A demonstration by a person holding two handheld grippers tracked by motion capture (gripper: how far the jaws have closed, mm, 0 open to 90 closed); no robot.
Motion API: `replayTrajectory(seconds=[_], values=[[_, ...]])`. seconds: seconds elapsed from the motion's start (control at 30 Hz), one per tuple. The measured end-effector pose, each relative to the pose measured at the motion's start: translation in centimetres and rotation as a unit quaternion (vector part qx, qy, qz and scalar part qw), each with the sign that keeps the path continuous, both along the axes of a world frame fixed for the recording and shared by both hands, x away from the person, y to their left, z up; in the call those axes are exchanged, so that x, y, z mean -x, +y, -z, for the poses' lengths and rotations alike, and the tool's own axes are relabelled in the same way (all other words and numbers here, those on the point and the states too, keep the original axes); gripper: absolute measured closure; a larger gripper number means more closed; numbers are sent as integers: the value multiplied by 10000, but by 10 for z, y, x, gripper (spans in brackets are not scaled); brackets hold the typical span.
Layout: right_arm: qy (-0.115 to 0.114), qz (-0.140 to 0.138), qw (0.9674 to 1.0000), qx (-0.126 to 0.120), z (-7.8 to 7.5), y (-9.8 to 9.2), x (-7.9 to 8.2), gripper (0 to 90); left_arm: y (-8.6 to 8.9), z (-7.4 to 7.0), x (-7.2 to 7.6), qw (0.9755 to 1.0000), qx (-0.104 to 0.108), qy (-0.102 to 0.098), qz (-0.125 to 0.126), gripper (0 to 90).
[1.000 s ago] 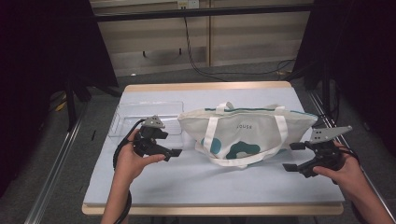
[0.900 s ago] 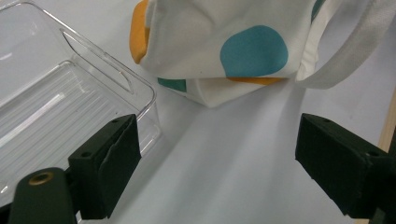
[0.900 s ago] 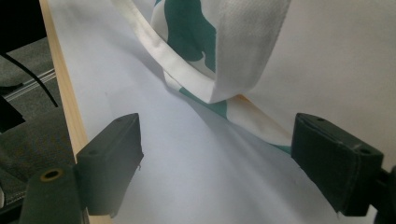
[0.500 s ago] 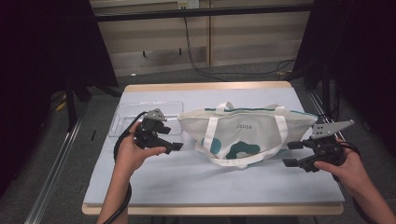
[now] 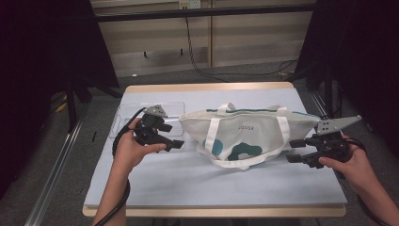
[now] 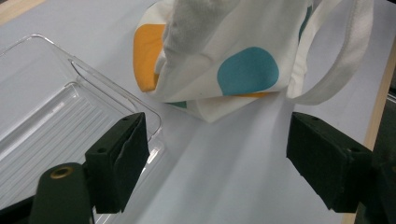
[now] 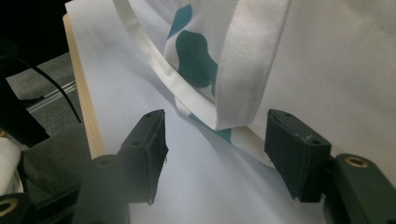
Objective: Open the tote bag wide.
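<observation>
White tote bag (image 5: 249, 134) with teal blotches is lying on its side across the middle of the desk (image 5: 197, 181), mouth toward the far edge, its long axis running between the left and right edges. One strap is looping out toward the near edge. In the left gripper view an orange patch and a teal dot are showing on the bag's end.

Left gripper (image 5: 175, 141) is hovering just beside the bag's left end, jaws standing wide apart, nothing between them but bare desk; the bag corner is lying ahead of the pads, not touching.

Right gripper (image 5: 295, 150) is sitting at the bag's right end near the right edge. Its jaws have just been closing; in the right gripper view the bag's lower corner is lying between them, with gaps showing at both pads, no grip.

Clear plastic tray (image 5: 123, 120) is resting by the left edge, beyond the left hand (image 5: 129, 150).
</observation>
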State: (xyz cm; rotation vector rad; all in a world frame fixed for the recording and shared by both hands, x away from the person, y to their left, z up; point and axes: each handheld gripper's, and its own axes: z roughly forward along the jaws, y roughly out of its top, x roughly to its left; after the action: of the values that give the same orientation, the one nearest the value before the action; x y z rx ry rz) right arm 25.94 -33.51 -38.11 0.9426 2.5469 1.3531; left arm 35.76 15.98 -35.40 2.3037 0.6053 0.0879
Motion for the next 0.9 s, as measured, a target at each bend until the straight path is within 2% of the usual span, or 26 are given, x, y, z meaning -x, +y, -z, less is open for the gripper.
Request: replayTrajectory(seconds=[0.13,0.2,0.27,0.3,0.47,0.57,0.9], values=[[-8,-39,10000,-42,-4,-1,-1,413,-3,-3,-1,9999,92,33,-64,212],[-41,-31,10000,-50,-7,-1,-2,422,-5,-7,-3,10000,-15,29,34,214],[-33,-32,9999,-96,-9,-1,-2,430,-6,-8,-3,10000,18,43,5,217],[-33,-44,9999,-113,-10,-1,-2,433,-7,-10,-5,10000,-10,37,88,217],[-43,-51,9999,-84,-13,0,-3,437,-10,-12,-5,10000,-55,56,60,224],[-64,-61,9999,-83,-15,0,-4,444,-9,-14,-6,10000,-3,85,2,230],[-32,-83,9999,-93,-21,0,-6,466,-10,-19,-10,9999,-115,97,71,233]])
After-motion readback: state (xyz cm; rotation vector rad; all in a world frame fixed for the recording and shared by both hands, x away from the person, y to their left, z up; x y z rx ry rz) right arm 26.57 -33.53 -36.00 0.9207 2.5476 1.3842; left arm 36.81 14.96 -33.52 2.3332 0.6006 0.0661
